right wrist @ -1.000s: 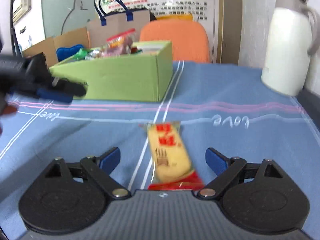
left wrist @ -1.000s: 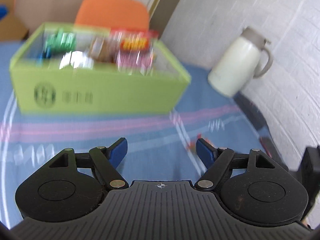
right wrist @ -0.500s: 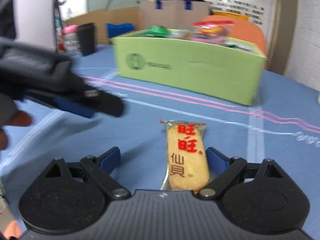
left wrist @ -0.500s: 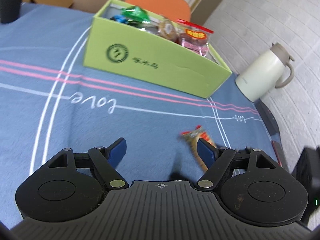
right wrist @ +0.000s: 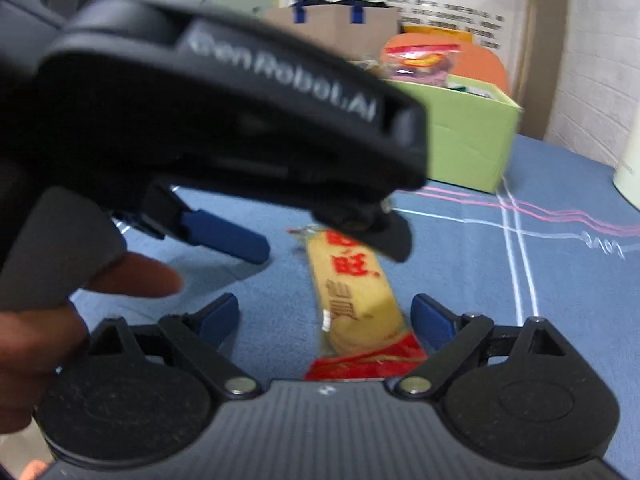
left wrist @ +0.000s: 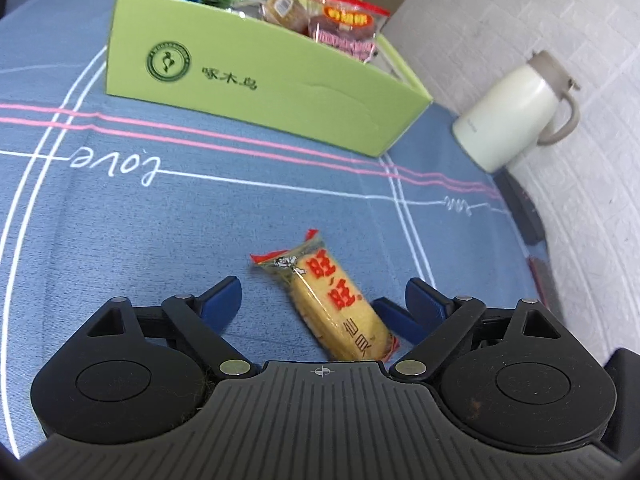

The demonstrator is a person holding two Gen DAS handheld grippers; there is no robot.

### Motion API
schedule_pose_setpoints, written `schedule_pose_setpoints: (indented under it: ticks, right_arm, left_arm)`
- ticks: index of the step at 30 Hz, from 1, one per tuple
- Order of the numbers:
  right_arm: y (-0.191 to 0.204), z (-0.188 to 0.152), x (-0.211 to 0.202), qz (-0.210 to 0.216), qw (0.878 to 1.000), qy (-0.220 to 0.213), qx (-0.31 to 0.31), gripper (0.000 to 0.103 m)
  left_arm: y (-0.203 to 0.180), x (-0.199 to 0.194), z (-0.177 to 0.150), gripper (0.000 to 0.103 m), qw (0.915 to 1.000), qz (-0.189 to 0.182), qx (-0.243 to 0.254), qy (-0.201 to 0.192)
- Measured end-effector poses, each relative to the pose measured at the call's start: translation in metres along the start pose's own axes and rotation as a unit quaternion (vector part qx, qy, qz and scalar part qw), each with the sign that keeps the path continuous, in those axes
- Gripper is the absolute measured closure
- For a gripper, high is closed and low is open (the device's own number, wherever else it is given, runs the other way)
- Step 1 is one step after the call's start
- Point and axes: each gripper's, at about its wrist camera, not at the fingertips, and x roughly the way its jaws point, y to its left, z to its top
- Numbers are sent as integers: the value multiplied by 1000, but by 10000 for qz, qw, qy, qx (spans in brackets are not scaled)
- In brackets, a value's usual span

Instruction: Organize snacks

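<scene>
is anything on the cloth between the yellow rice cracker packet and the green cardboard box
Nothing visible. In the left wrist view, only bare blue tablecloth lies between the yellow rice cracker packet and the green cardboard box. The white jug stands off to the right, clear of that path.

Your left gripper (left wrist: 322, 300) is black ribbed plastic with blue fingertip pads (left wrist: 224, 300), silver pivot screws and white side lettering; your right gripper (right wrist: 325, 316) matches it.

A yellow rice cracker packet (right wrist: 352, 300) lies on a blue tablecloth (right wrist: 500, 280) between the right gripper (right wrist: 325, 314)'s spread blue fingertips (right wrist: 430, 318), untouched.
</scene>
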Motion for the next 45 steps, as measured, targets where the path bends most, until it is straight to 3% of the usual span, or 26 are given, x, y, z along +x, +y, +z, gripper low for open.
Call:
schedule_pose_setpoints:
  ticks: [10, 20, 23, 26, 29, 31, 32, 33, 35, 39, 45]
  right_arm:
    - [-1, 0, -4, 176, 9996, 121, -187, 11]
    - [3, -1, -10, 327, 9987, 44, -377, 11]
    - [-3, 2, -10, 46, 9994, -81, -327, 11]
    - [-4, 4, -4, 54, 9993, -76, -352, 11]
    - [-5, 6, 6, 40, 9993, -28, -371, 19]
    - [-10, 8, 7, 198, 9995, -44, -237, 37]
    - [-11, 8, 6, 205, 9995, -73, -226, 49]
    - [-12, 8, 6, 209, 9995, -71, -225, 56]
    - [-15, 8, 5, 116, 9997, -54, -206, 57]
    - [-21, 19, 1, 238, 9996, -137, 43, 56]
    - [-15, 65, 1, 247, 9979, -550, -224, 54]
  left_arm:
    - [-6, 3, -8, 36, 9994, 118, 293, 116]
    - [1, -8, -15, 36, 9991, 21, 357, 208]
    - [7, -12, -10, 36, 9997, -81, 182, 137]
    - [8, -9, -2, 36, 9998, -135, 127, 119]
    - [7, 1, 2, 36, 9995, -145, 160, 228]
    - [3, 4, 1, 36, 9992, -181, 301, 203]
    - [2, 4, -1, 39, 9990, -181, 374, 186]
    - [0, 6, -2, 59, 9986, -210, 450, 183]
    - [-1, 7, -6, 81, 9979, -129, 615, 140]
    - [7, 0, -6, 92, 9990, -292, 341, 13]
    - [5, -25, 31, 93, 9977, -418, 290, -456]
